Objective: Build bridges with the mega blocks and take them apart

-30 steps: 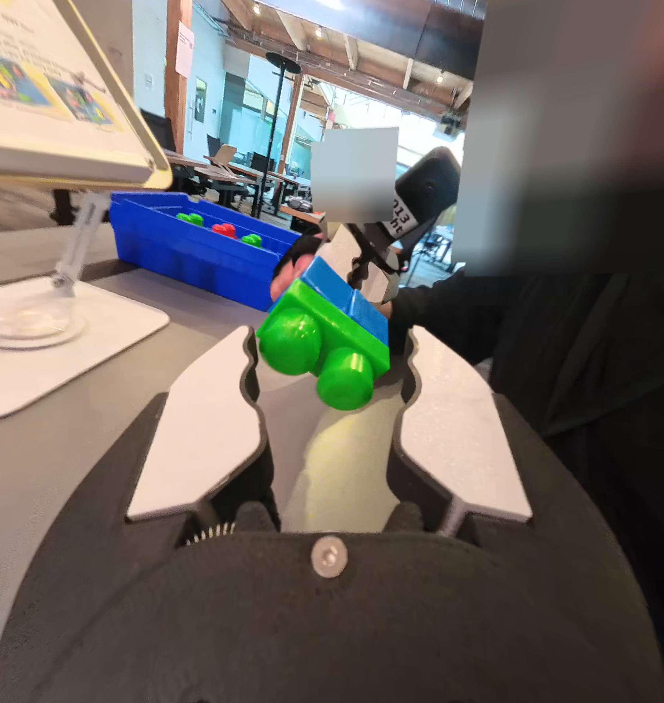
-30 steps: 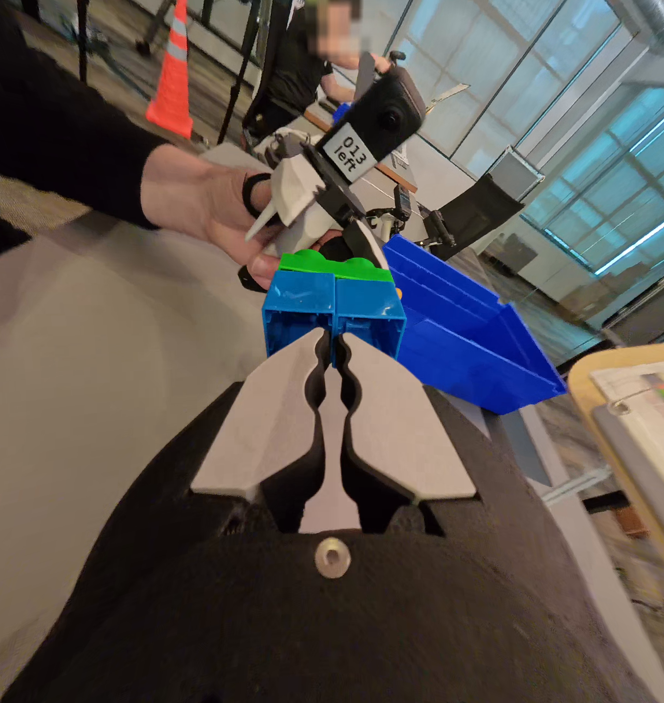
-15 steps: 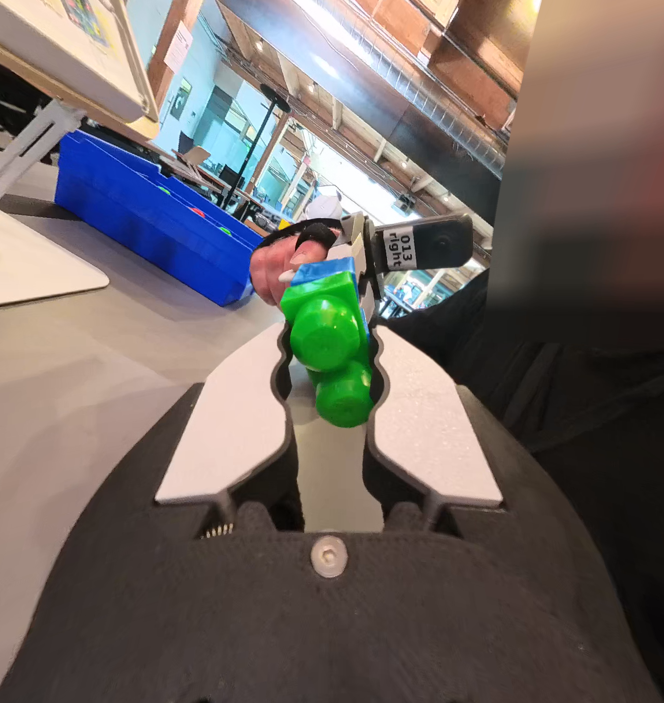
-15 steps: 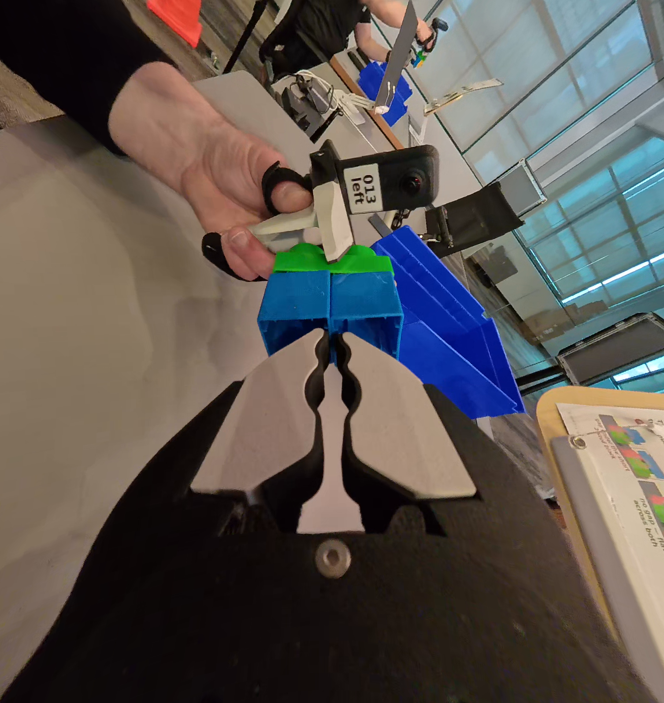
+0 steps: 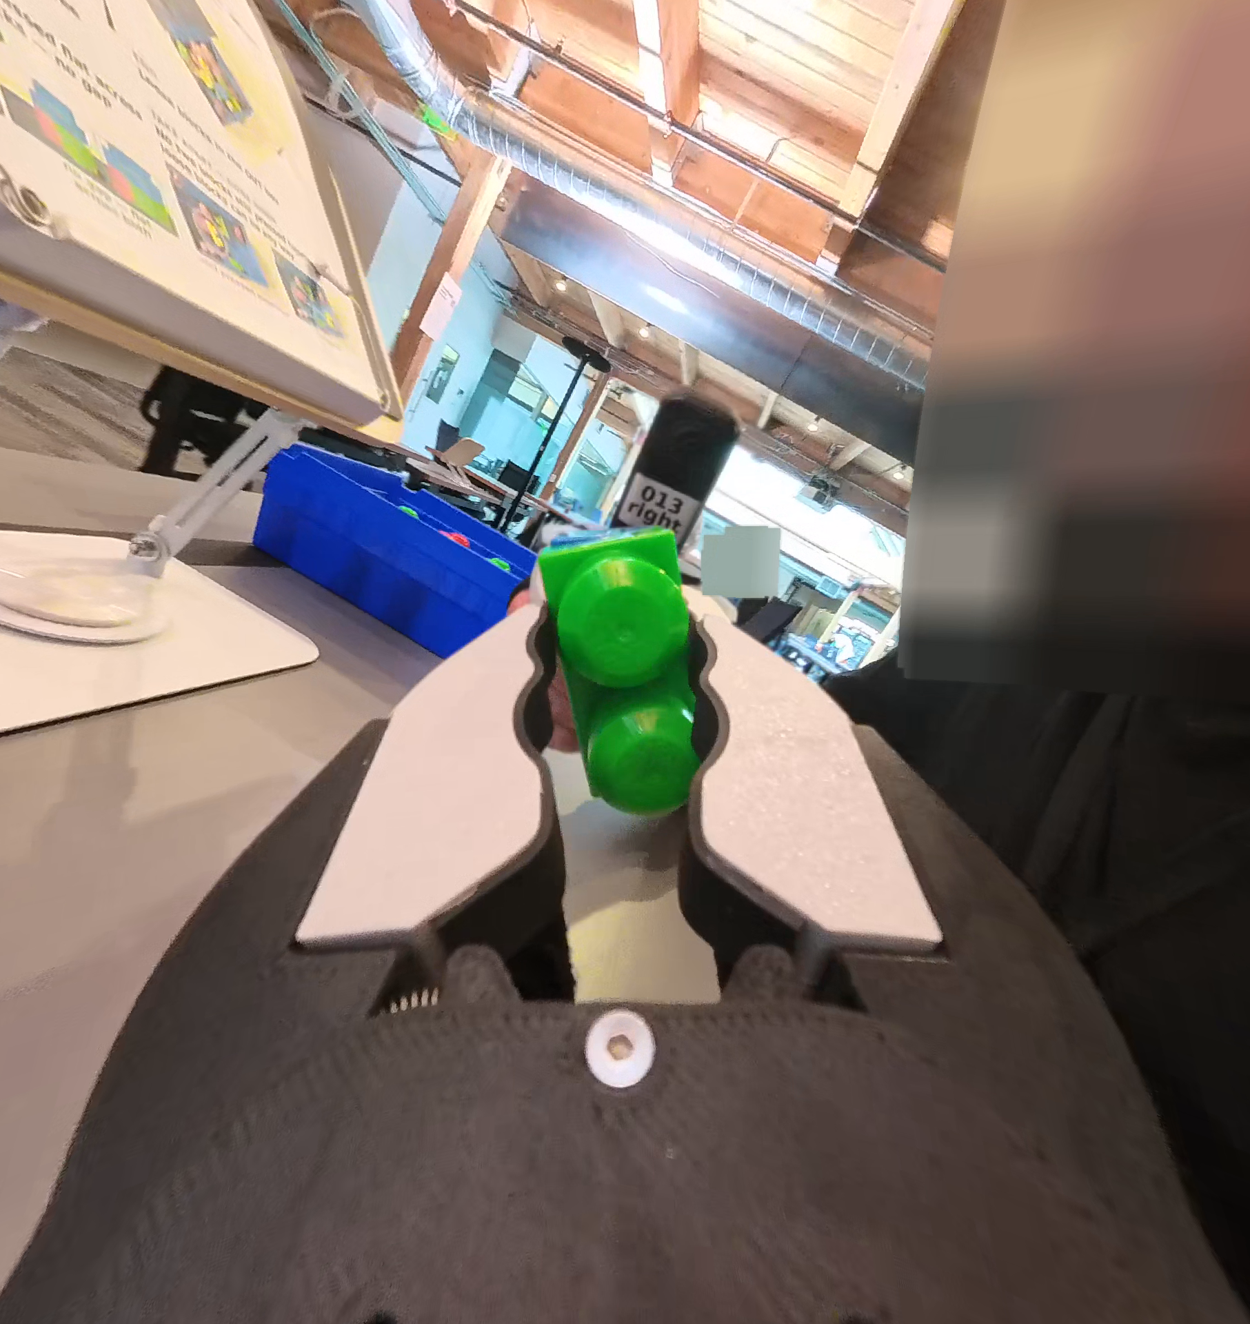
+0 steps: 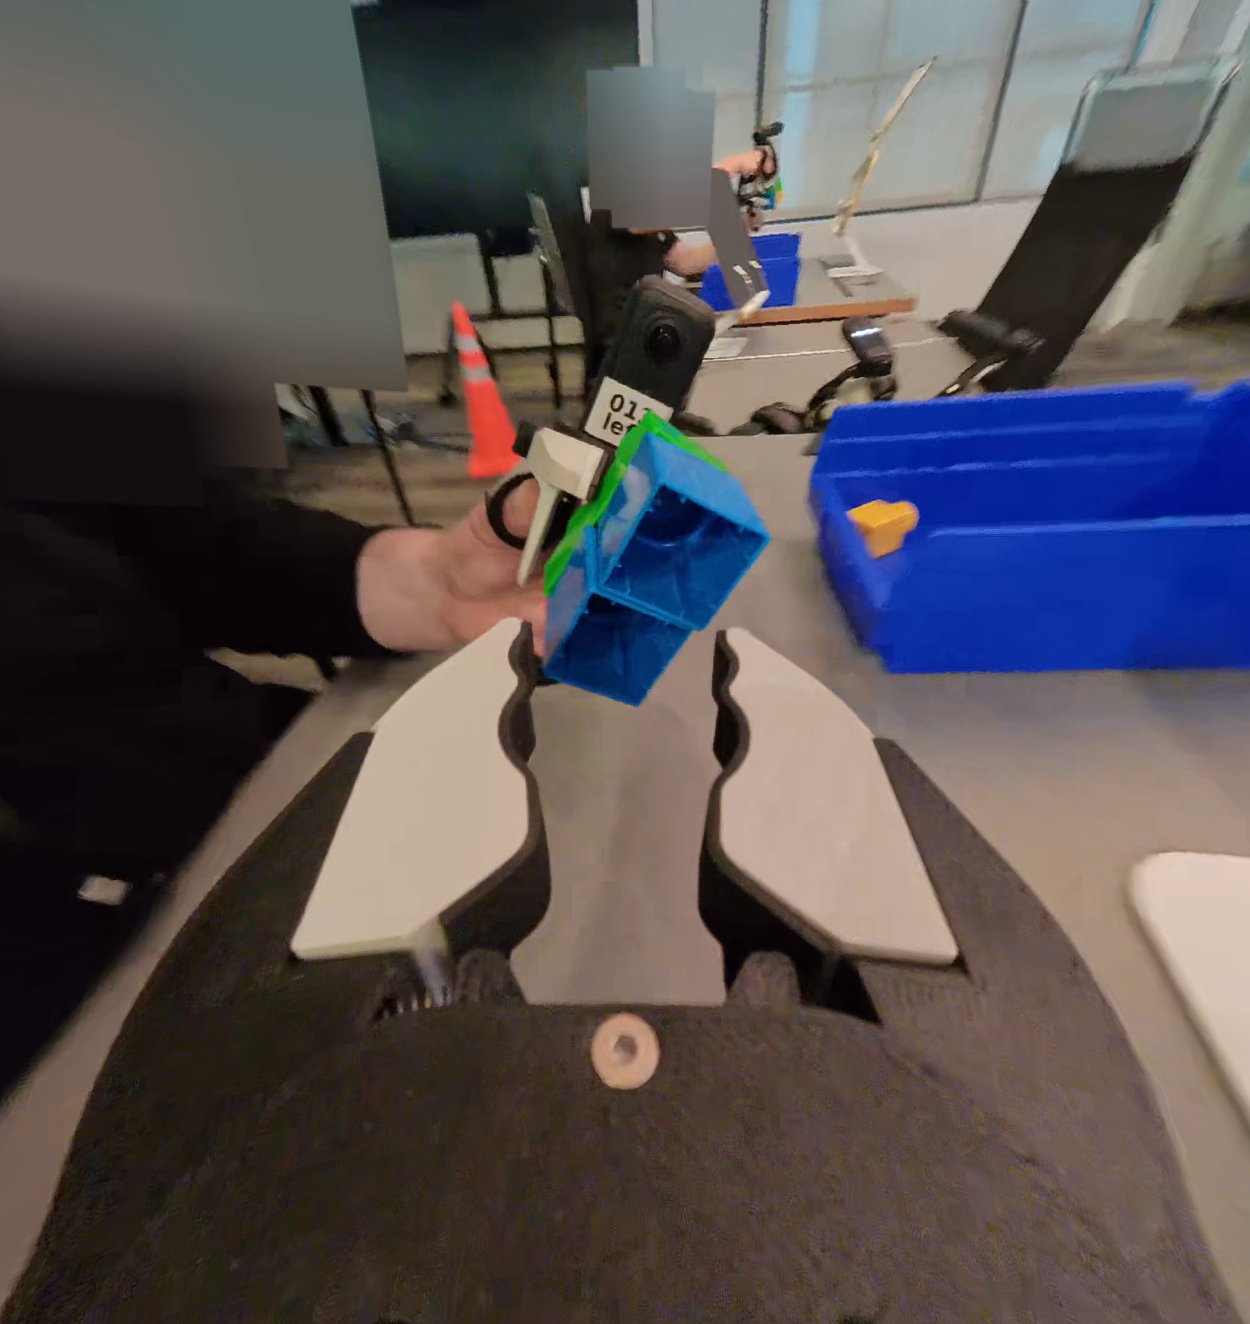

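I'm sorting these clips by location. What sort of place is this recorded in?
Most likely an open-plan workshop or lab in a converted industrial building: exposed wooden ceiling beams, an orange traffic cone on the floor, and other grey worktables with blue bins where a person works.

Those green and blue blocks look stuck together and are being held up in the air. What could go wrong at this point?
1. Only the left gripper clamps the green block; the blue blocks hang on by their press fit alone and might drop off.
2. The right gripper stands open with one corner of the blue blocks between its fingers; closing there could catch that corner askew and twist the stack.
3. The stack is above the grey table, not the blue bin, so a dropped block could bounce away.
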`<state>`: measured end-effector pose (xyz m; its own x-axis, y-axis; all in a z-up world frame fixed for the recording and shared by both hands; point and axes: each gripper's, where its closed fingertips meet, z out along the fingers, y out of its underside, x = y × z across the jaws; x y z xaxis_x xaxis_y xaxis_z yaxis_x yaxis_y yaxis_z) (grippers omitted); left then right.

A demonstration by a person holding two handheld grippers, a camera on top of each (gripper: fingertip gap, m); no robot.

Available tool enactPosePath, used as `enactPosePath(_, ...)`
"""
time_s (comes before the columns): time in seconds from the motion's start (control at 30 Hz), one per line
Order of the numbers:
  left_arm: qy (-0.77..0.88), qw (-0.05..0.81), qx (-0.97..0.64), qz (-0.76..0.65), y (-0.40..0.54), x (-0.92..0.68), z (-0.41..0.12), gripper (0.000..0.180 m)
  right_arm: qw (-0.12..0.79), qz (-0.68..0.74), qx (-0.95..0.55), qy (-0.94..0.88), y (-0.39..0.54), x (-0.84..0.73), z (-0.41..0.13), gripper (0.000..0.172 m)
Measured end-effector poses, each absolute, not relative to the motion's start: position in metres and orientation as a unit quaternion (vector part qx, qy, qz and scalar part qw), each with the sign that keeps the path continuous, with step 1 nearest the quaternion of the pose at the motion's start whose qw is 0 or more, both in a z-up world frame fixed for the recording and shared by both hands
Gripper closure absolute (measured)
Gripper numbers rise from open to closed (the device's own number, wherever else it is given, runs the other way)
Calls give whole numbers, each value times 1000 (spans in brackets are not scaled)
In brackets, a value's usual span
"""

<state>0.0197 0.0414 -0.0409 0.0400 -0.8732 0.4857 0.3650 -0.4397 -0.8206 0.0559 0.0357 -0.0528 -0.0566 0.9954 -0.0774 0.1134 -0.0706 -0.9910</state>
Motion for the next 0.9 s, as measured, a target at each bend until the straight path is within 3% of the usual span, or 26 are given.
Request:
enactPosePath(0.33,227,516,-534,-630,44,24,-36,146,351,594,-569,-448,36,43,-62,138)
enactPosePath(0.9,212,519,-537,-630,46,24,-39,146,330,632,-565,-415,39,42,-63,136)
